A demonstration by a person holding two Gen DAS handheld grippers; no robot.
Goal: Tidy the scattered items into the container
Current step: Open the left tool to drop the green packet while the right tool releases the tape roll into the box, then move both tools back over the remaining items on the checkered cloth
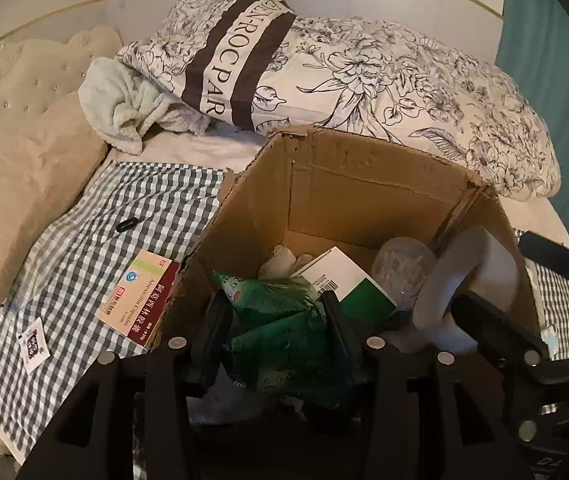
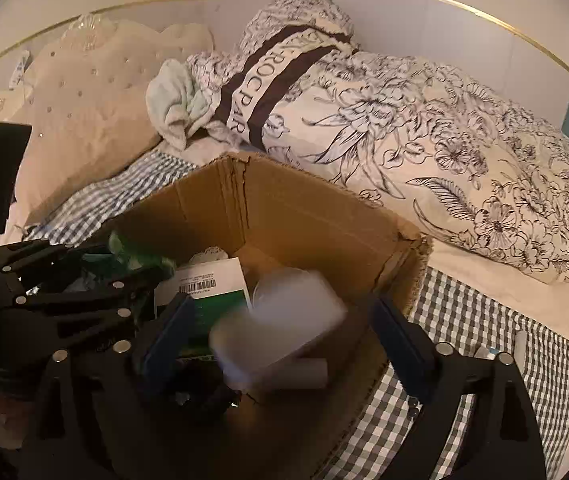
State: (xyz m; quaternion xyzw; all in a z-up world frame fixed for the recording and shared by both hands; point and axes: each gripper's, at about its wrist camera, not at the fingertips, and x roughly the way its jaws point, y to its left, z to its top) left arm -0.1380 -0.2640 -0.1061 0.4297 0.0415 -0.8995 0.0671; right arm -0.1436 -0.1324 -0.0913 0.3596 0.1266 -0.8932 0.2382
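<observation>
An open cardboard box [image 1: 364, 184] stands on a checked cloth [image 1: 96, 216] on a bed. My left gripper [image 1: 276, 328] is over the box's near left corner, a green packet [image 1: 280, 320] filling the gap between its parted fingers. My right gripper [image 2: 284, 332] stands wide open over the box [image 2: 284, 208]. A blurred white tape roll [image 2: 280, 320] is loose between its fingers, touching neither pad. Inside lie a white-and-green carton [image 1: 348, 280] and a clear plastic lid [image 1: 400, 264]. Outside, left of the box, lie a medicine box [image 1: 140, 296], a small sachet [image 1: 36, 344] and a small black object [image 1: 126, 224].
A floral duvet [image 1: 384, 76] is heaped behind the box, with a pale green towel [image 1: 124, 104] beside it. A beige padded headboard [image 1: 24, 140] runs along the left. A teal curtain [image 1: 556, 80] hangs at the right. A small white item [image 2: 488, 350] lies on the cloth right of the box.
</observation>
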